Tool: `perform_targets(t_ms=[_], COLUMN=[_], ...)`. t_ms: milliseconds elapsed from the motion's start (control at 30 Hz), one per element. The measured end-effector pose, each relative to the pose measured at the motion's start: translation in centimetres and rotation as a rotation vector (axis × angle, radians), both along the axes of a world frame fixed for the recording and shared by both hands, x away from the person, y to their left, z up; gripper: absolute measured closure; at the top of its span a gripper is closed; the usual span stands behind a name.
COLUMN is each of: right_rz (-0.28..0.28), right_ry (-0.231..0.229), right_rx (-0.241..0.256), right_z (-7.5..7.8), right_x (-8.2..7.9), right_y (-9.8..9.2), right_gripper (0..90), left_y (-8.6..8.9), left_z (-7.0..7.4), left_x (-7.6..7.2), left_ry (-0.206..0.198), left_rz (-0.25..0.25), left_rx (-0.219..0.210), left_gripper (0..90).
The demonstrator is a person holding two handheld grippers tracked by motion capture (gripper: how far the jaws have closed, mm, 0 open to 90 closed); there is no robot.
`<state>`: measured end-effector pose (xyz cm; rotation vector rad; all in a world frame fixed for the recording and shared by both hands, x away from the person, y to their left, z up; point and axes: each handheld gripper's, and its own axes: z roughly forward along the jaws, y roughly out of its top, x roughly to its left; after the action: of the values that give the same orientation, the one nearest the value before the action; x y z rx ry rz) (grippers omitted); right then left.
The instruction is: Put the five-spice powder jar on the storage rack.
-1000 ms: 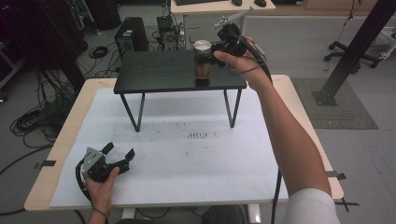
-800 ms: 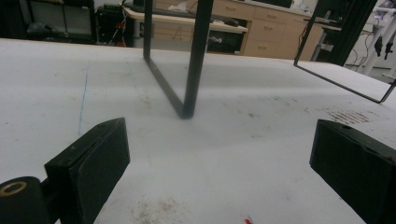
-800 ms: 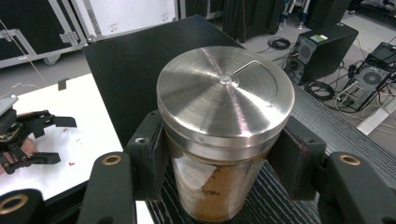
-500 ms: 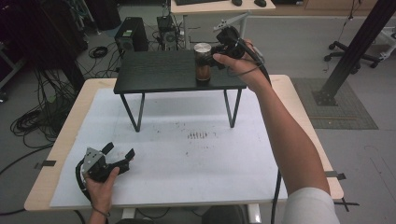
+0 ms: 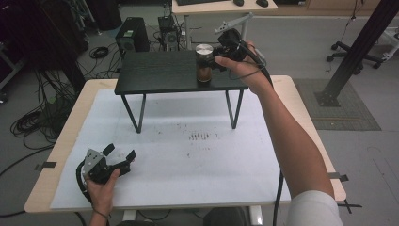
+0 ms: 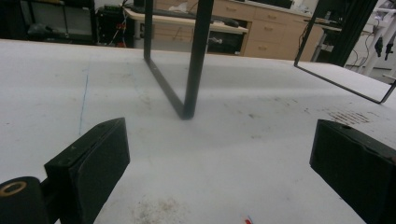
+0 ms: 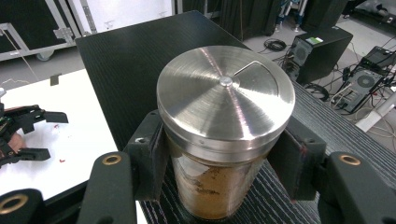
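Glass jar [image 5: 203, 69], brown powder inside, flat steel lid [image 7: 225, 91], upright on black raised stand [image 5: 160, 77], upper centre of high view. Right claw [image 5: 215, 57] clamped on jar just under lid, 2 pads pressing glass on opposite sides. Stand's 2 leg frames rest on white-topped table [image 5: 188, 155]. Left claw [image 5: 120, 153] at lower left of frame, lying on table, jaws wide apart, nothing between.
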<state>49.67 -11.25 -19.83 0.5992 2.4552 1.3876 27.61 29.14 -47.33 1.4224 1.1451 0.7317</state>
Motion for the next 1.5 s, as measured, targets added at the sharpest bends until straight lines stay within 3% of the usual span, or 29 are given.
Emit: perform_targets(t_ms=[1500], right_rz=[0.008], right_ry=[0.004], right_rx=[0.006], right_z=[-0.05], right_x=[0.14], right_y=[0.09], right_gripper=[43.1], left_y=[-0.01], left_z=[0.02], left_x=[0.02], left_ry=[0.004], left_rz=[0.000], left_rx=[0.005], left_gripper=[5.2])
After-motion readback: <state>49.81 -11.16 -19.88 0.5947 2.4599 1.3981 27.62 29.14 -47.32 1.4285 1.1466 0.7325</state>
